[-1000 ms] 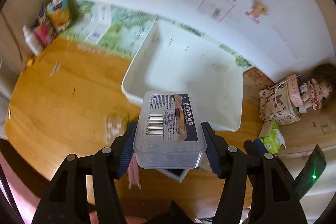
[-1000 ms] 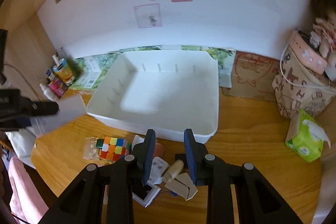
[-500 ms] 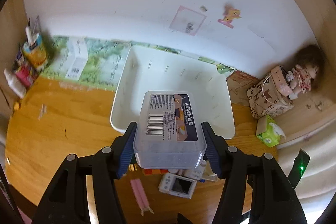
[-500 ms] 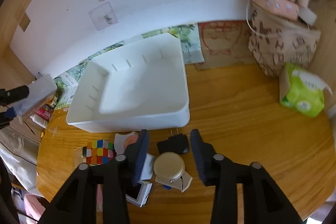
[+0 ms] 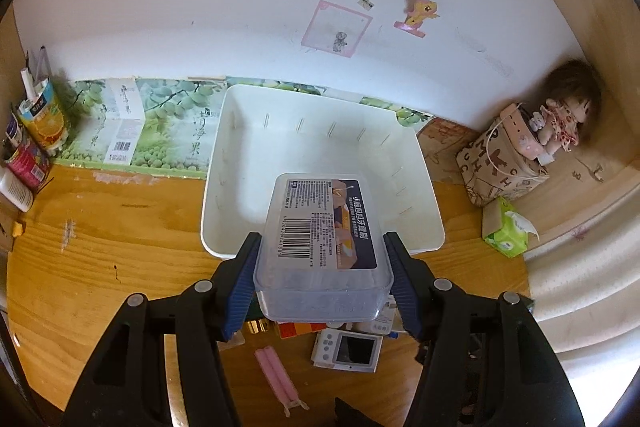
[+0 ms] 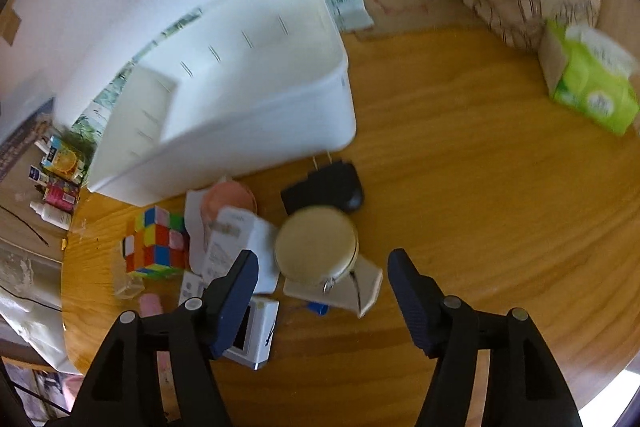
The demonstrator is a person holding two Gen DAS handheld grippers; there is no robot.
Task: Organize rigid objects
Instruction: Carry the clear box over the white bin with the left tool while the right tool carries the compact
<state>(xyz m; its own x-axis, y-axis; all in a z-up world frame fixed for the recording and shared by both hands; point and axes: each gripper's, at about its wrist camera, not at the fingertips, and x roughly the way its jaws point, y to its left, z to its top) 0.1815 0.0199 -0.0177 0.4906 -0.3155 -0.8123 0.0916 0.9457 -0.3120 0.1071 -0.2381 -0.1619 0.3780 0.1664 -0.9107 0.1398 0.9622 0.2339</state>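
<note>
We hold a clear plastic box (image 5: 323,247) with a barcode label on its lid in our left gripper (image 5: 322,283). Its 2 blue pads press the box's left and right sides, so the box sits squarely between them, raised above the wooden table (image 5: 120,239). Beyond the box, seen past its far end, stands an open white bin (image 5: 424,187) against the wall.

Our right gripper (image 6: 320,267) points steeply down at a cluster of small things in front of the bin. Its jaws are opening, and nothing is pressed between them. A round cream tin (image 6: 316,243) lies just beyond the fingertips, in line with the gap and nearer the left finger than the right. The tin rests on a beige card piece (image 6: 360,287). Just behind it lies a black plug adapter (image 6: 324,187). To its left are a white carton (image 6: 236,247) and a colourful puzzle cube (image 6: 158,247). A small white device with a screen (image 6: 256,331) lies beside the left finger. This view is blurred.
</note>
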